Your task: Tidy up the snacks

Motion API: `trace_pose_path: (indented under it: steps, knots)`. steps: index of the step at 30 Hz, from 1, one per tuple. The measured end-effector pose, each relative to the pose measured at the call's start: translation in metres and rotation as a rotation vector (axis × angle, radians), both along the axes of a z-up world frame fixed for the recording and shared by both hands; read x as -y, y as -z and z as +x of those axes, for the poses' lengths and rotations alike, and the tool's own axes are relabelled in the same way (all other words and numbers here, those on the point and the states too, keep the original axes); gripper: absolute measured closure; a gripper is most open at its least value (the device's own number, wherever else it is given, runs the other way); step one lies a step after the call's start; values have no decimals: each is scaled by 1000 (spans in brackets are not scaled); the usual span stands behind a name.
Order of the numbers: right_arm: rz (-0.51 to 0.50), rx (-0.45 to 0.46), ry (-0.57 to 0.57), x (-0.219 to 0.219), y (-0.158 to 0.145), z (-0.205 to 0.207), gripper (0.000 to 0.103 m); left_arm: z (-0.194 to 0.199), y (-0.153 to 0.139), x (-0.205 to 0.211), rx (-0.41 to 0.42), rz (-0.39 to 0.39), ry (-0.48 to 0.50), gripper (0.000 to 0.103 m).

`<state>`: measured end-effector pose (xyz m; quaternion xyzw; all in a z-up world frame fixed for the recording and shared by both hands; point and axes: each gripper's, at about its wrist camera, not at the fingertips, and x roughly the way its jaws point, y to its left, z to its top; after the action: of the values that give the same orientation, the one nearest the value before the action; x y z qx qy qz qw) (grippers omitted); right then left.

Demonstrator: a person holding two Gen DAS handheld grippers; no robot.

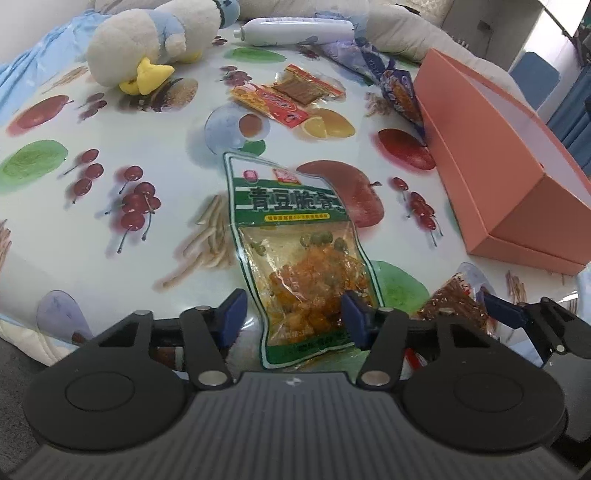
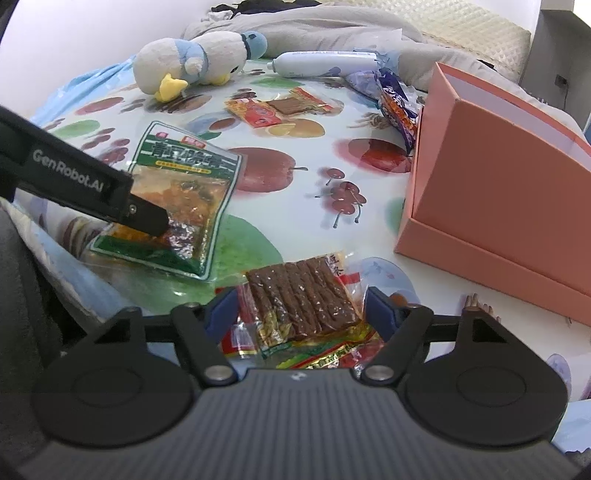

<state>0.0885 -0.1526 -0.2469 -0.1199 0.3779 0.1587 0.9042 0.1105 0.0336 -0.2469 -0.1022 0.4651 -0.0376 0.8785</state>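
A green pea snack bag [image 1: 295, 236] lies flat on the fruit-print tablecloth [image 1: 110, 122]. My left gripper [image 1: 293, 314] is open, its fingers on either side of the bag's near end; the bag also shows in the right wrist view [image 2: 177, 199]. My right gripper [image 2: 301, 314] is open around a packet of brown spicy strips [image 2: 303, 299], also seen in the left wrist view [image 1: 456, 302]. A red-orange packet [image 1: 271, 99] and a brown tofu packet [image 1: 303, 88] lie farther back. A blue-purple snack bag [image 1: 399, 92] leans by the open pink box [image 1: 491, 177].
A plush duck [image 1: 147, 44] and a white bottle [image 1: 295, 31] lie at the far edge. The pink box [image 2: 498, 192] stands on the right. More wrappers [image 2: 332, 354] lie under the strips packet. A grey pillow [image 2: 314, 29] lies beyond the tablecloth.
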Motion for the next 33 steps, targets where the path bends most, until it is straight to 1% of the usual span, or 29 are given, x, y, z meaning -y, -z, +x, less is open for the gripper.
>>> trace_pose_path:
  steps: [1,4,7,9,13,17,20,29,33]
  knots:
    - [-5,0,-6,0,-1,0,32,-1,0,-1,2,-6,-1,50]
    - [1,-8,8,5,-3,1,40,-3,-1,-4,0,-44,-2,59]
    - [22,-22,29,11,-6,3,42,-4,-3,-5,11,-68,9,65]
    - [25,-28,39,14,-7,5,42,-5,-3,-3,17,-78,21,66]
    - [68,-44,68,22,-13,8,43,-7,-6,-2,23,-108,26,68]
    - [93,-47,77,26,-20,8,43,-7,-13,-2,37,-123,22,68]
    - [113,-52,94,28,-24,9,43,-6,-17,-4,34,-149,12,69]
    - [169,7,119,33,-50,9,43,-9,-39,-11,73,-169,-29,70]
    - [187,29,122,35,-60,12,43,-11,-50,-9,94,-179,-30,70]
